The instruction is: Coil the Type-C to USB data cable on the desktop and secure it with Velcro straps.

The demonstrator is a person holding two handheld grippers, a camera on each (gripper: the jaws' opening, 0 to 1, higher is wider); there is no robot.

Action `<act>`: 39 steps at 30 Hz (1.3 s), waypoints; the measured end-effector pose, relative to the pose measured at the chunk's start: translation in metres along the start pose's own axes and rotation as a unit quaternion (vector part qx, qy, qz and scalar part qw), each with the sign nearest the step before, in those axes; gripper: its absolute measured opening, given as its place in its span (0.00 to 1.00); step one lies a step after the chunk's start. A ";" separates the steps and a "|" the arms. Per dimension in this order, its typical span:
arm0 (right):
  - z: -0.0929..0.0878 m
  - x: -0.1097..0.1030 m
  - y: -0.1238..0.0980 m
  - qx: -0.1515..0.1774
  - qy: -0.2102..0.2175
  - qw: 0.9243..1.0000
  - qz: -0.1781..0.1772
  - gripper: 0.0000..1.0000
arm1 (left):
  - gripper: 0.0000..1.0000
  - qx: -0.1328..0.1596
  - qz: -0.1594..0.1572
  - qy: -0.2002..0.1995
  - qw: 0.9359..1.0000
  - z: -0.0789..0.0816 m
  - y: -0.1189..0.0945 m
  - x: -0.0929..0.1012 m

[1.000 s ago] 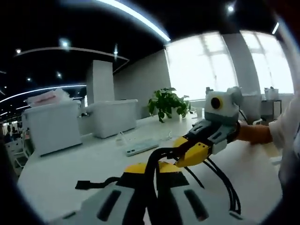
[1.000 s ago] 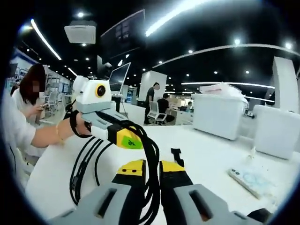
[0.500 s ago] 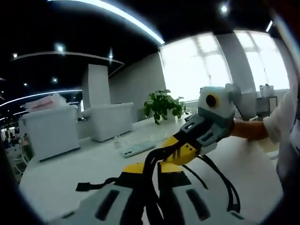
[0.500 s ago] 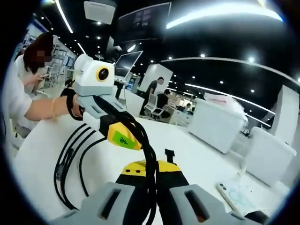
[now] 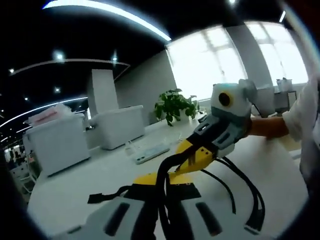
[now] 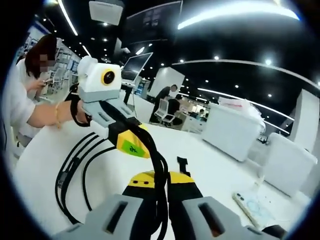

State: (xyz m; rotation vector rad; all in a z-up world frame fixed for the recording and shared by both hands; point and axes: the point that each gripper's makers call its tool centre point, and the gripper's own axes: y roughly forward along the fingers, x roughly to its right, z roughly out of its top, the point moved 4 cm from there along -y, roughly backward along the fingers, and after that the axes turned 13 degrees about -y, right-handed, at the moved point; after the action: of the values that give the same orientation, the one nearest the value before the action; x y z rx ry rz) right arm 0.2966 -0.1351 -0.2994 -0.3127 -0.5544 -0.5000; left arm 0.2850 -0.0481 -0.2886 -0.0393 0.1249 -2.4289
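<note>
A black data cable is gathered in several loops and held above the white desk. My left gripper is shut on the bundle, which runs up between its yellow-tipped jaws. My right gripper comes in from the right and is shut on the same bundle a little further along. The free loops hang to the right. A black Velcro strap end sticks out to the left. In the right gripper view my right gripper clamps the cable, my left gripper holds it just above, and the loops droop left.
White storage bins stand at the back of the desk, with a potted plant by the window. A pale flat phone-like device lies on the desk beyond the cable, also seen as the device. A person's sleeve is at the left.
Both grippers keep their hold on the cable bundle. The views have shifted slightly with the hands, and the hanging loops sit a little lower in the left gripper view.
</note>
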 end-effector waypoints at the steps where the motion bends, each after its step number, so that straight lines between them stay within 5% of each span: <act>1: 0.000 0.000 0.001 0.006 0.009 1.000 0.002 0.09 | 0.05 -0.002 0.002 -0.004 1.000 -0.001 -0.001 -0.002; 4: 0.008 -0.003 -0.002 0.044 0.080 0.995 0.028 0.20 | 0.05 -0.018 0.025 -0.002 1.000 -0.007 -0.010 -0.016; 7: 0.021 0.004 -0.011 0.100 0.149 0.983 0.037 0.21 | 0.05 -0.019 0.030 -0.026 0.999 -0.010 -0.025 -0.029; 9: 0.027 0.020 -0.017 0.130 0.194 0.972 0.024 0.21 | 0.05 -0.020 0.038 -0.030 0.999 -0.010 -0.035 -0.038; 11: 0.023 0.036 -0.017 0.127 0.198 0.972 -0.004 0.21 | 0.05 -0.014 0.053 -0.040 0.998 -0.010 -0.044 -0.048; 14: 0.001 0.057 -0.006 0.070 0.119 0.989 -0.057 0.21 | 0.05 0.001 0.075 -0.068 0.995 -0.005 -0.051 -0.059; 19: -0.043 0.057 0.033 0.004 0.051 0.998 -0.049 0.21 | 0.05 -0.001 0.097 -0.093 0.991 -0.008 -0.054 -0.066; 23: -0.062 0.050 0.065 -0.006 0.084 0.996 -0.027 0.22 | 0.05 -0.001 0.109 -0.102 0.989 -0.008 -0.058 -0.069; 32: -0.074 0.032 0.106 -0.064 -0.034 0.997 -0.004 0.23 | 0.05 0.022 0.124 -0.126 0.984 -0.003 -0.070 -0.076; 39: -0.072 0.036 0.113 -0.086 -0.149 0.985 -0.030 0.03 | 0.05 0.027 0.123 -0.123 0.984 -0.001 -0.070 -0.075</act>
State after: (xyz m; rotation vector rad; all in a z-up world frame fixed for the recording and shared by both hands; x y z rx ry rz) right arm 0.4135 -0.0838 -0.3539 -0.5420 -0.8152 -0.5637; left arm 0.2964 0.0530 -0.2825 -0.2834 -0.0459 -2.1583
